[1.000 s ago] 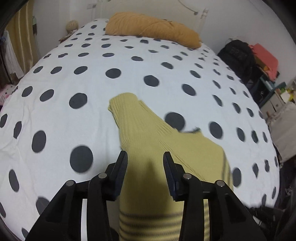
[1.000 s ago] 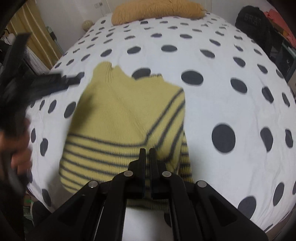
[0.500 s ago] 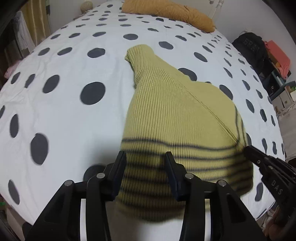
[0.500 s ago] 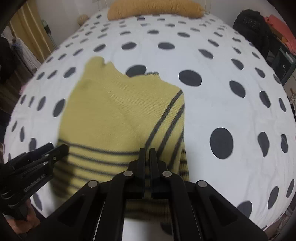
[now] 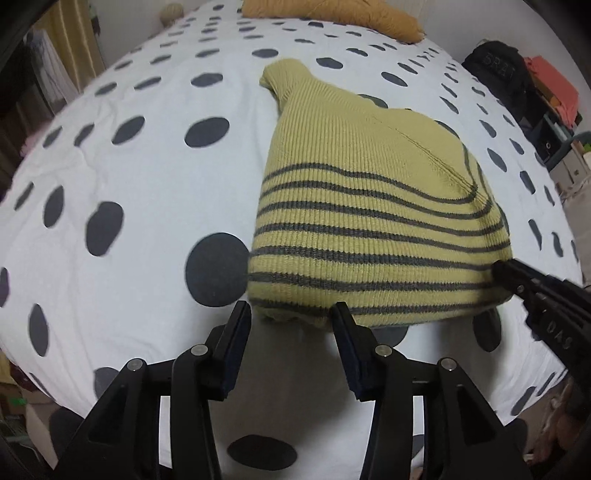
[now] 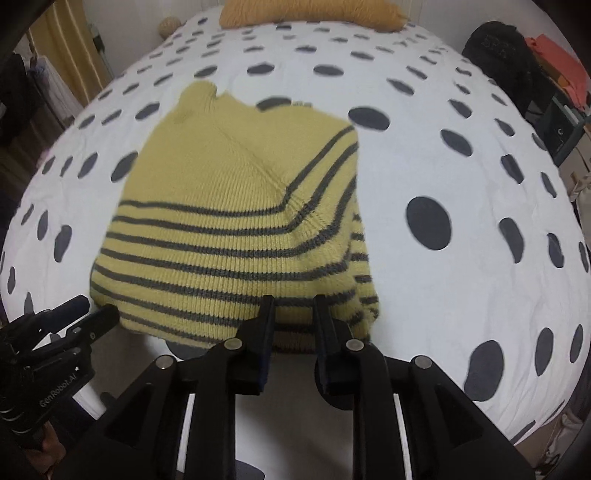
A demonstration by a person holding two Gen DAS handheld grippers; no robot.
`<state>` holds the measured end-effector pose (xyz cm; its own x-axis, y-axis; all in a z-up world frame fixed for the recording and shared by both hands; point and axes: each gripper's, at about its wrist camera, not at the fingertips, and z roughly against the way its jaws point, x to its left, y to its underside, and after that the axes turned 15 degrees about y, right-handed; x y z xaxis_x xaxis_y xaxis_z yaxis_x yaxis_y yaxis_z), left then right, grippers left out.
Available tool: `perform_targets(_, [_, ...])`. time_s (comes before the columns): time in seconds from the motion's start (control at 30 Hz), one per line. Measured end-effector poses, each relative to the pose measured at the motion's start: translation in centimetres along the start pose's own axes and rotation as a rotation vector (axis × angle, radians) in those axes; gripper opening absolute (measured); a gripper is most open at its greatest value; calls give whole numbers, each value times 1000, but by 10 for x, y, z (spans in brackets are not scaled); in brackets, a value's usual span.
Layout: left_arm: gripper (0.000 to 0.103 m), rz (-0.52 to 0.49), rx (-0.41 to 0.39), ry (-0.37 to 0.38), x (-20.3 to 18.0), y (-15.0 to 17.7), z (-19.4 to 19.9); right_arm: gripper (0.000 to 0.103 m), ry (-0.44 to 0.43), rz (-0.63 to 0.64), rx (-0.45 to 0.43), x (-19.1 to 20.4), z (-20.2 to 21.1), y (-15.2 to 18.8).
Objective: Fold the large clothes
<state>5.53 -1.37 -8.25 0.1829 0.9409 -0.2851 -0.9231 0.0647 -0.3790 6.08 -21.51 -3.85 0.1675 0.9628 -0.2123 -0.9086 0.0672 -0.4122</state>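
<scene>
Left wrist view: the folded yellow ribbed-knit sweater with grey stripes (image 5: 373,206) lies mid-frame on the white, dark-dotted bed (image 5: 129,192), its near hem between the released left hand-held gripper (image 5: 291,314). In the right wrist view, the right hand-held gripper (image 6: 293,306) has just been opening, its jaws parted over the hem at lower centre.

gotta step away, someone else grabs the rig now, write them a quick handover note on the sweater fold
Left gripper: open, nothing between the jaws, which have just been widening; it sits at the near left corner of the sweater.
Right gripper: its jaws have just been opening; they stand apart over the sweater's near striped hem, no grip now.
Sweater: yellow with grey stripes, lying folded in a compact bundle on the polka-dot bedspread, collar end pointing towards the mustard pillow.
Done: the bundle is laid down and released.
Left: probably square up the right edge, where a striped layer sticks out, or fold once more.
</scene>
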Motion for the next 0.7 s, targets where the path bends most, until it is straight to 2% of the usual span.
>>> perform_targets(0.07, [48, 42, 25, -36, 15, 2, -6, 33, 64, 15, 16, -6, -9, 2])
perform_targets(0.1, [45, 87, 43, -46, 26, 5, -10, 46, 80, 3, 69, -14, -28, 6])
perform_targets(0.13, [43, 147, 69, -79, 43, 8, -12, 51, 47, -39, 107, -26, -39, 10])
perform_targets(0.2, [43, 232, 57, -51, 71, 14, -1, 51, -29, -133, 112, -46, -34, 21])
perform_targets(0.3, [43, 286, 11, -19, 90, 18, 24, 51, -12, -147, 43, -54, -7, 28])
perform_targets(0.37, [43, 264, -36, 13, 84, 16, 40, 51, -52, -188, -7, -58, 9, 26])
perform_targets(0.43, [43, 206, -59, 45, 64, 10, 46, 51, -152, -229, -71, -56, 27, 21])
perform_targets(0.5, [45, 132, -64, 78, 37, 3, 45, 51, -201, -207, -103, -42, 34, 9])
perform_targets(0.57, [45, 74, -62, 112, 9, -3, 38, 51, -245, -177, -99, -25, 29, -4])
perform_targets(0.63, [45, 31, -48, 102, -8, -9, 26, 51, -217, -154, -71, -9, 14, -13])
perform_targets(0.67, [45, 14, -31, 76, -12, -12, 17, 51, -193, -145, -39, -6, 0, -17])
perform_targets(0.7, [45, 9, -14, 51, -12, -16, 7, 46, -147, -142, 20, -6, -20, -19])
